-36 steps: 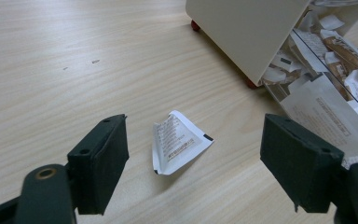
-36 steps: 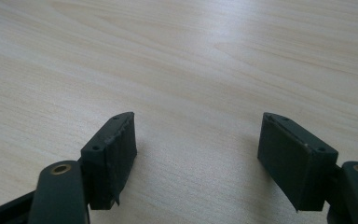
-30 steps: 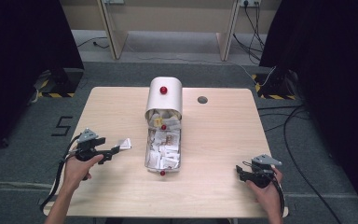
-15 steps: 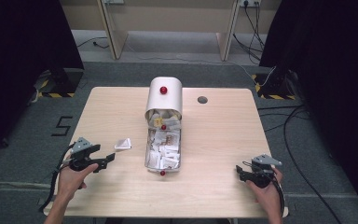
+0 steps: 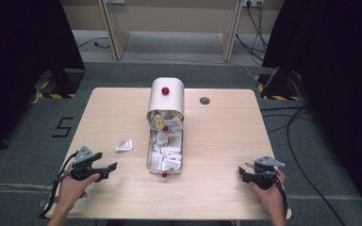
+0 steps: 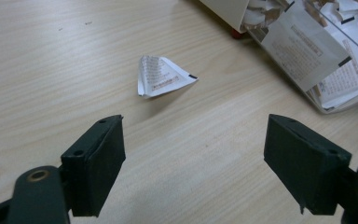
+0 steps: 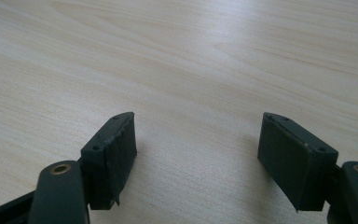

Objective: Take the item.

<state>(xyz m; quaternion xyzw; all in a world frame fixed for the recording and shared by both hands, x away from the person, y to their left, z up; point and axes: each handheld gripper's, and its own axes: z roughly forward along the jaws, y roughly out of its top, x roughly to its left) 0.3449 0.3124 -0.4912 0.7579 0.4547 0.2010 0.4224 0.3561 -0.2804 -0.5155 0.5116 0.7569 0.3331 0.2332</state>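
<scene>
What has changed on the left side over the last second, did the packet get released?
Yes. The left gripper let go of the small white paper packet, which now lies alone on the wooden table, and drew back toward the person with jaws open. The right gripper, also open, stayed near the table's front right. The clear tray of sachets under its metal roll-top cover did not move.

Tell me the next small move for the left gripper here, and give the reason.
Probably reach into the clear tray for another sachet. The left gripper is open and empty, apart from the loose sachet that lies alone on the table, while the tray holds many more beside it. The right gripper rests open over bare wood.
</scene>
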